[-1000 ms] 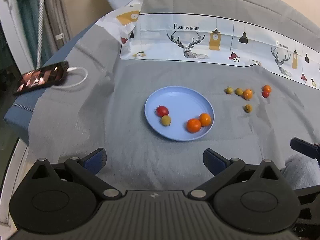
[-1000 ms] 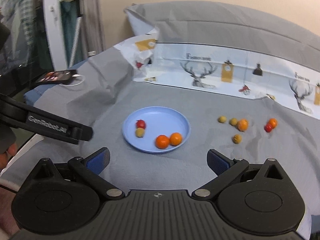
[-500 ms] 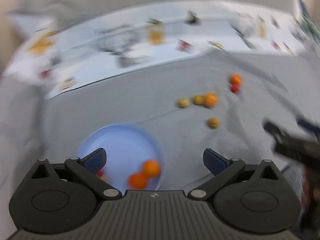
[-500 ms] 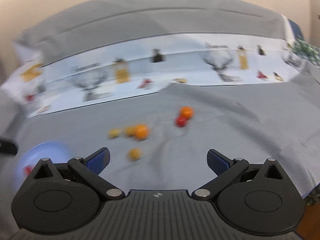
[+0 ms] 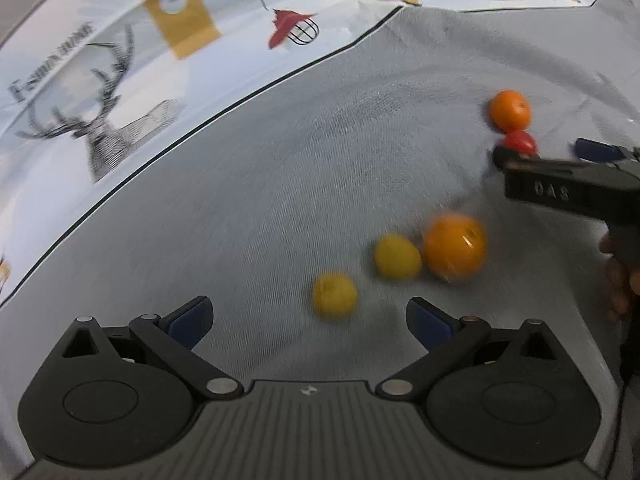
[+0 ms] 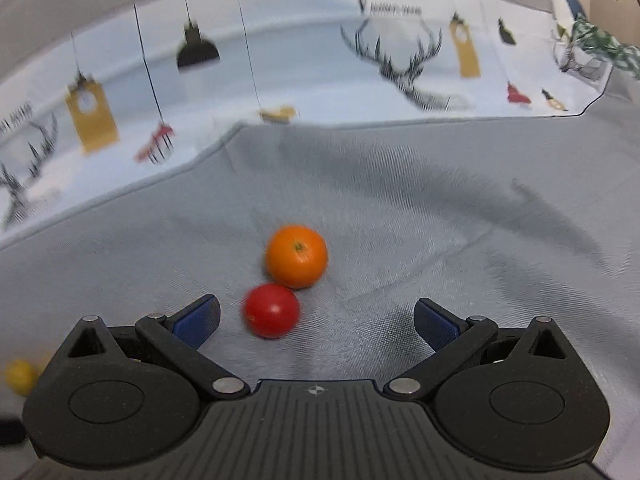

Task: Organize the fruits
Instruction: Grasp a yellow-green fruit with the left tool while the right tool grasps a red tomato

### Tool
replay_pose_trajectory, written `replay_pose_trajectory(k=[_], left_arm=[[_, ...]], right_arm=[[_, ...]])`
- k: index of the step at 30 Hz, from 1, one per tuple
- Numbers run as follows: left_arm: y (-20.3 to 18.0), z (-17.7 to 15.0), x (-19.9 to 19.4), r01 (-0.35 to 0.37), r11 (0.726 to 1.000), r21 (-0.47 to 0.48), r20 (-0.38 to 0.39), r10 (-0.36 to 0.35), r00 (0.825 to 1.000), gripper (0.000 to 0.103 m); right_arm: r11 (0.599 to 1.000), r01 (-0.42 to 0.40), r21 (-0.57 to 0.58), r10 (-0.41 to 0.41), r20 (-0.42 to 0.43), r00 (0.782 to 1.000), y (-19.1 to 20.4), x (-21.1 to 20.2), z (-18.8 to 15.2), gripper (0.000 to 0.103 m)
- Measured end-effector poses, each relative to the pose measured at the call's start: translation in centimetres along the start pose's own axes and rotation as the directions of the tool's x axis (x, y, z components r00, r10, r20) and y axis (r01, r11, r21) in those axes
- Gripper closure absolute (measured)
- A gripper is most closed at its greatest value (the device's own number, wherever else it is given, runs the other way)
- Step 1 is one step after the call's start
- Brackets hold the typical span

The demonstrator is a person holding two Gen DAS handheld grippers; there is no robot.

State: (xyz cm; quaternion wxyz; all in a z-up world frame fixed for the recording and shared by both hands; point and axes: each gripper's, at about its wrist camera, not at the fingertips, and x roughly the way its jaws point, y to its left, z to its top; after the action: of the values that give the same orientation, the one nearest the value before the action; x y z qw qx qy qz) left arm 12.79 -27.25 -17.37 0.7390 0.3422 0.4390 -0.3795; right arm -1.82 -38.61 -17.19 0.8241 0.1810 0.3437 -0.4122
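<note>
Two yellow fruits (image 5: 334, 294) (image 5: 397, 256) and a large orange (image 5: 455, 246) are lying in a row on grey cloth; a smaller orange (image 6: 296, 256) is touching a red tomato (image 6: 271, 316).

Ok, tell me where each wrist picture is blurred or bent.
Left wrist view: the two yellow fruits and the big orange are motion-smeared, and the fisheye bows the printed cloth's black border. Right wrist view: the cloth print is soft, the red tomato slightly smeared, the orange behind it sharper.
</note>
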Motion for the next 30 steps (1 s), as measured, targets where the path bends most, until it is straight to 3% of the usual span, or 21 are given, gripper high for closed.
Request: replay_pose_trajectory(k=[7,8,9,10,11,12,13,14,16,19,22,25,30], left_arm=[[-0.7,2.2,2.1,0.065,0.992,0.109,0.021,-0.067,0.997,0.001],[-1.0,2.2,2.0,0.071,0.99,0.125,0.029,-0.075,0.997,0.003],[-1.4,2.2,1.8,0.083,0.986,0.144,0.038,-0.089,0.995,0.013],[-1.7,2.2,1.7,0.095,0.982,0.163,0.043,-0.104,0.994,0.022],[-2.1,2.2,1.6,0.113,0.978,0.178,0.039,-0.121,0.992,0.042],[-2.5,2.3,1.4,0.137,0.972,0.189,0.034,-0.146,0.989,0.063],[-3.0,2.2,1.2,0.148,0.968,0.201,0.032,-0.158,0.987,0.071],[-3.5,2.1,1.0,0.127,0.969,0.213,0.041,-0.139,0.989,0.071],[-4.6,1.5,0.4,0.097,0.962,0.256,0.07,-0.118,0.991,0.071],[-4.8,1.2,-0.6,0.072,0.969,0.238,0.091,-0.096,0.991,0.071],[-3.3,1.4,-2.6,0.063,0.988,0.139,0.116,-0.079,0.99,0.071],[-1.0,0.8,-5.5,0.027,0.999,0.024,0.149,-0.03,0.988,0.071],[1.6,-2.7,-12.0,-0.009,0.989,-0.15,0.152,0.032,0.988,0.071]], right_arm=[[0.997,0.049,-0.061,-0.046,0.046,0.998,0.4,1.1,-0.7,0.001],[0.997,0.049,-0.057,-0.046,0.044,0.998,0.4,1.0,-0.7,0.001],[0.998,0.044,-0.052,-0.042,0.042,0.998,0.4,1.0,-0.7,0.004],[0.998,0.036,-0.052,-0.034,0.043,0.998,0.4,0.9,-0.6,0.012],[0.998,0.022,-0.064,-0.019,0.049,0.999,0.6,0.6,-0.6,0.019],[0.997,-0.003,-0.082,0.007,0.056,0.998,0.9,0.2,-0.6,0.04],[0.994,-0.039,-0.105,0.044,0.054,0.998,1.3,-0.1,-0.6,0.066],[0.989,-0.068,-0.129,0.074,0.048,0.996,1.8,-0.4,-0.6,0.072],[0.987,-0.074,-0.144,0.081,0.04,0.996,1.7,-0.6,-0.5,0.072],[0.994,-0.105,0.006,0.104,0.05,0.993,-0.6,-0.7,0.4,0.072],[0.998,-0.035,0.059,0.029,0.089,0.996,-2.2,-1.0,0.9,0.072],[0.99,-0.014,0.138,0.001,0.09,0.996,-3.9,-0.9,1.2,0.072],[0.985,0.03,0.169,-0.053,0.13,0.99,-5.2,-2.3,0.8,0.072]])
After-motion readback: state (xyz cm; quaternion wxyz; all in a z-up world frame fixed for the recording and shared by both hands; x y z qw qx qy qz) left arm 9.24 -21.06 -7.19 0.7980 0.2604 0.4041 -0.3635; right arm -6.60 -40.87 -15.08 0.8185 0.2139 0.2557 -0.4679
